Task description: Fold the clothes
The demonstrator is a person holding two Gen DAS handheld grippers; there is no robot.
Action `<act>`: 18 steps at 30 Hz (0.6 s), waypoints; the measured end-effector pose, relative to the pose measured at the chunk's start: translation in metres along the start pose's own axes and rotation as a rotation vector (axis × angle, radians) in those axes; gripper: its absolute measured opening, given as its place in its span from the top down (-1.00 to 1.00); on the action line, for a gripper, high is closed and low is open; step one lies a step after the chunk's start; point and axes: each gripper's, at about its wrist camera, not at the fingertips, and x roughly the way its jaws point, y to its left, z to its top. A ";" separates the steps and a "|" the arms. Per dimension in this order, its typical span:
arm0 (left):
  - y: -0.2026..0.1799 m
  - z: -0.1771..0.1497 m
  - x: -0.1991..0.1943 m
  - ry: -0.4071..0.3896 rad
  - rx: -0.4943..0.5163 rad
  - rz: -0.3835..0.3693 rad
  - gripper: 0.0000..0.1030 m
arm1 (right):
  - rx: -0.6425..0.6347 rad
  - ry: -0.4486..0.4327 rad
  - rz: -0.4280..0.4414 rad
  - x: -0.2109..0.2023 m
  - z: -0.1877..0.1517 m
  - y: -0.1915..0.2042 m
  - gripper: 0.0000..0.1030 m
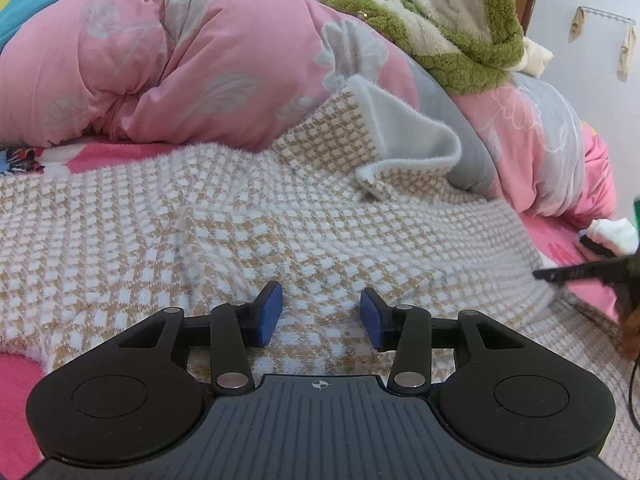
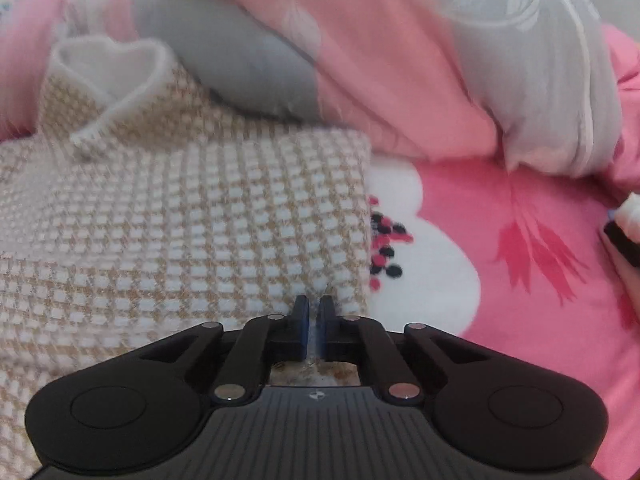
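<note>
A beige-and-white checked knit sweater [image 1: 248,216] lies spread on the bed, its white-lined collar [image 1: 404,128] turned up at the far side. My left gripper [image 1: 321,316] hovers low over the sweater's near part. It is open, and the blue pads [image 1: 269,312] stand apart with knit lying between them untouched. My right gripper [image 2: 314,320] sits at the sweater's [image 2: 192,216] right edge with its jaws together and a thin strip of pale knit pinched between them. In the left wrist view the right gripper [image 1: 580,272] shows as a dark blur at that same edge.
A bunched pink-and-grey flowered quilt [image 1: 192,52] lies along the far side, with a green-and-cream fluffy blanket [image 1: 452,36] on top. A pink flowered bedsheet [image 2: 500,264] is bare to the right of the sweater. A white thing with a dark object [image 2: 624,236] lies at the far right.
</note>
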 end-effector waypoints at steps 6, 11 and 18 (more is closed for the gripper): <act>-0.002 -0.001 0.000 -0.007 0.006 0.006 0.16 | 0.043 -0.039 0.011 0.005 0.043 0.004 0.96; -0.002 -0.002 -0.001 -0.009 0.001 0.004 0.16 | 0.078 0.015 0.002 0.037 0.045 0.001 1.00; -0.002 -0.002 -0.002 -0.011 -0.002 0.004 0.16 | 0.160 -0.048 0.007 0.053 0.087 -0.017 1.00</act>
